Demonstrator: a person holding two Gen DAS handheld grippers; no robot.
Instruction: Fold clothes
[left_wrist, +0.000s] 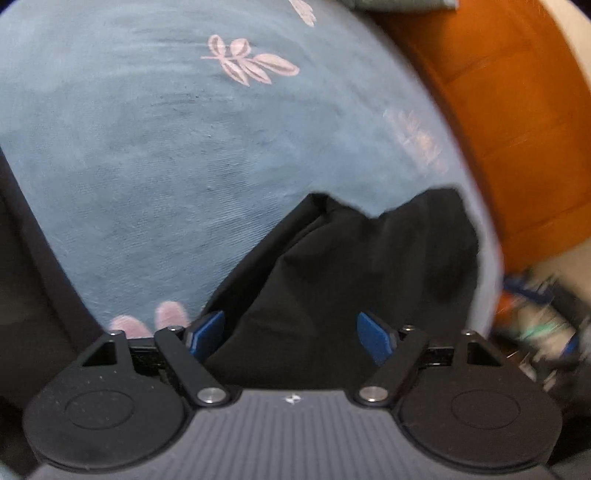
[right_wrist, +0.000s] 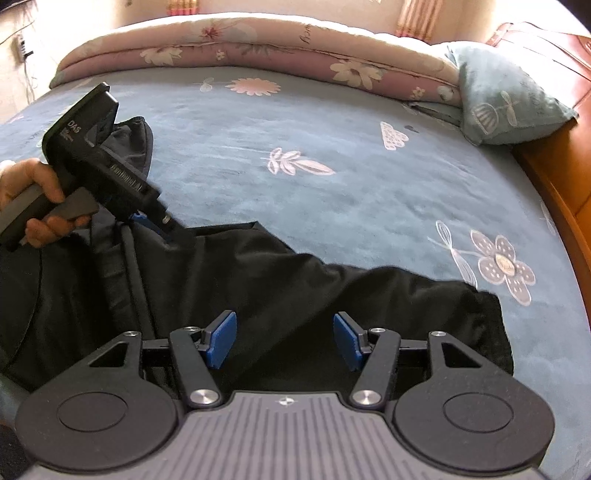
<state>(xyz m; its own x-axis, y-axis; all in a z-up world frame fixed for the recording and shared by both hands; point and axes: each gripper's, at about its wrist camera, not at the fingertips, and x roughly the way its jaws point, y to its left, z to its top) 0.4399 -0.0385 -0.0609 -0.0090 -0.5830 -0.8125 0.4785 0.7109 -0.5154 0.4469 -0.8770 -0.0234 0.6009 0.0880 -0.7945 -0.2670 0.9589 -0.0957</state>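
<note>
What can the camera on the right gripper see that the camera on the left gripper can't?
Only the right wrist view shows the rolled floral quilt, the teal pillow, and the hand holding the left gripper, tipped down onto the black garment. Only the left wrist view shows blurry clutter beside the bed. Both show the black garment, the blue flowered bedspread and the orange wooden bed frame. The right gripper is open.
</note>
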